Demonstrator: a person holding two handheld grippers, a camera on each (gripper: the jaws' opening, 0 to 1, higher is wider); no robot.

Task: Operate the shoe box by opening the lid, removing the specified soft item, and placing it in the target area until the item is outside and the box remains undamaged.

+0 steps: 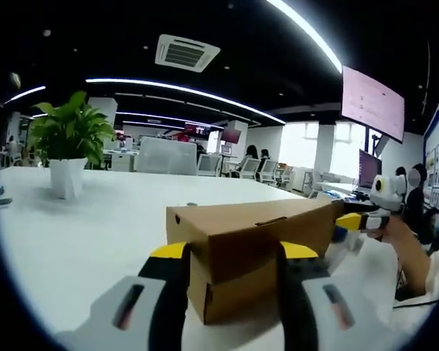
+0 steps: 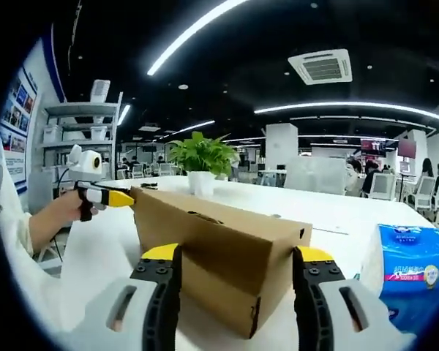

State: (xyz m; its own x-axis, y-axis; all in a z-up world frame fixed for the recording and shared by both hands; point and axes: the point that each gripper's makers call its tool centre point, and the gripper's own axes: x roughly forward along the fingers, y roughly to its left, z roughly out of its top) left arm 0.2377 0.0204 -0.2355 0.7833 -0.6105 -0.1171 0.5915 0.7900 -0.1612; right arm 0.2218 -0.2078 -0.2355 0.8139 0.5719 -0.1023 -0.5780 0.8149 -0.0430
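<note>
Yellow-tipped jaws of the left gripper [image 1: 234,274] stand spread wide either side of one short end of the cardboard shoe box [image 1: 256,238], and from the far end the right gripper [image 2: 238,281] does the same, its jaws set apart around the opposite corner. Whether the pads actually touch the cardboard I cannot tell. Bracketing both ends like this looks like steadying the box before its lid [image 2: 219,216], still closed, gets lifted. Any soft item would be shut inside, out of sight.

On the white table [image 1: 80,234] the box sits by itself. A blue tissue pack [image 2: 413,267] lies just beside it on the right gripper's side and could crowd that hand's swing. A potted plant [image 1: 67,146] stands well apart, no obstacle. Office desks and chairs fill the background.
</note>
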